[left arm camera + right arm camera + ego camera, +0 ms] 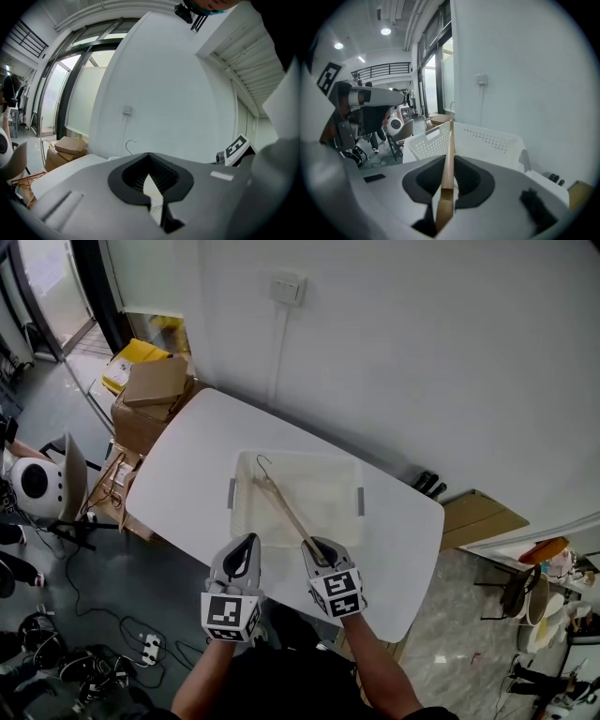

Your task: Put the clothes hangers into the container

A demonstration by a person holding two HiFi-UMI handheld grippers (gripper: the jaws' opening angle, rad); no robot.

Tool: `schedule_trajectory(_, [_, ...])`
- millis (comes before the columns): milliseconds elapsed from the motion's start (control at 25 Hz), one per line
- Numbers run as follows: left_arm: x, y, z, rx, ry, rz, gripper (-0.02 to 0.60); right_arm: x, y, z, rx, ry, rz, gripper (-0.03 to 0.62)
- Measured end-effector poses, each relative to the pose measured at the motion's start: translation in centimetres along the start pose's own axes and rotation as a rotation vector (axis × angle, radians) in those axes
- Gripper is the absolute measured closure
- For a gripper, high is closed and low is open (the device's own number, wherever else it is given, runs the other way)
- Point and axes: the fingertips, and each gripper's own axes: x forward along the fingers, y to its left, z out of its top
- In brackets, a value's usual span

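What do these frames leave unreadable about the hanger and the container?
- Head view: the hanger's gripped end, covered by the right claw.
- Left gripper view: nearly all of the container, behind the left claw's body; only the hook shows.
- Right gripper view: the container's floor, behind its near wall.

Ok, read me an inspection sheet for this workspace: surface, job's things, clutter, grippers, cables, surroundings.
Surface: white table, bare around the container.
Job's things: wooden clothes hanger slanting over the white perforated container; nothing else visible inside.
Clutter: nothing seen on the table.
Grippers: right hand-held gripper shut on the hanger's near end; left hand-held gripper shut, empty, by the container's near edge.
Cables: power strip and loose cables on the floor; one cable drops from the wall socket.
Surroundings: cardboard boxes beside the table's left end.
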Motion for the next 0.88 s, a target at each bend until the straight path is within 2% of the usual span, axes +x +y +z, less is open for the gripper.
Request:
schedule_trajectory(320, [-0.28,-0.52,-0.12,-0.004,-0.002,-0.002,0.575,-0.42,-0.07,0.26,0.006,-0.023,0.011,0.507])
schedule_trajectory(880, [-0.43,-0.66,0.05,-0.004,-0.004,-0.001,0.575,-0.77,-0.04,0.7,0.015,-0.044,0.014,0.507])
